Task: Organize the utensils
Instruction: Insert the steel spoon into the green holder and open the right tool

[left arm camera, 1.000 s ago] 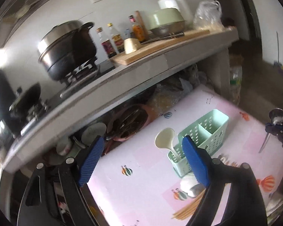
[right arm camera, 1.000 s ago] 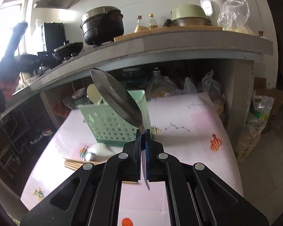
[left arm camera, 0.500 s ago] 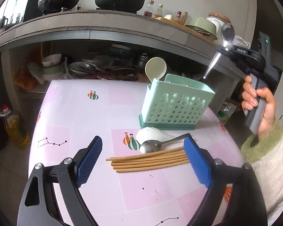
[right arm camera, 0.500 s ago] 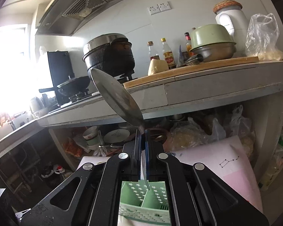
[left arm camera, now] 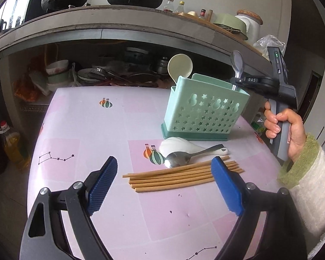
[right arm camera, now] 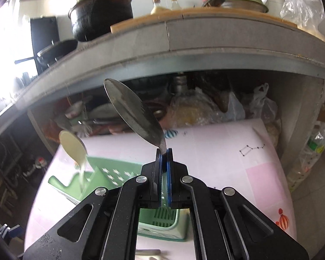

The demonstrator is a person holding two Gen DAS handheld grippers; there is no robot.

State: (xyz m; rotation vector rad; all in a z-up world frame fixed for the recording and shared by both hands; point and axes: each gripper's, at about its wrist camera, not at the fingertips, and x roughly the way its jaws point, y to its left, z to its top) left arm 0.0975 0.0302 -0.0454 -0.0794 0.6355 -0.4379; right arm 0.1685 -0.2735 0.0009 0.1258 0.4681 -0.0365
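Right gripper (right arm camera: pixel 164 151), clamped on the spoon (right arm camera: pixel 132 110), has just lowered its handle into the caddy (left arm camera: pixel 203 110); drop's basically due. Left gripper (left arm camera: pixel 164 186) hangs wide open, empty.

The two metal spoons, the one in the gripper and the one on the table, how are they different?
The held spoon stands upright, bowl up, pinched by the shut right gripper over the green caddy. The table spoon lies flat beside the chopsticks, and nothing grips it. The held spoon's handle dips into the caddy; the table spoon's handle rests across a white spoon. Both are shiny metal.
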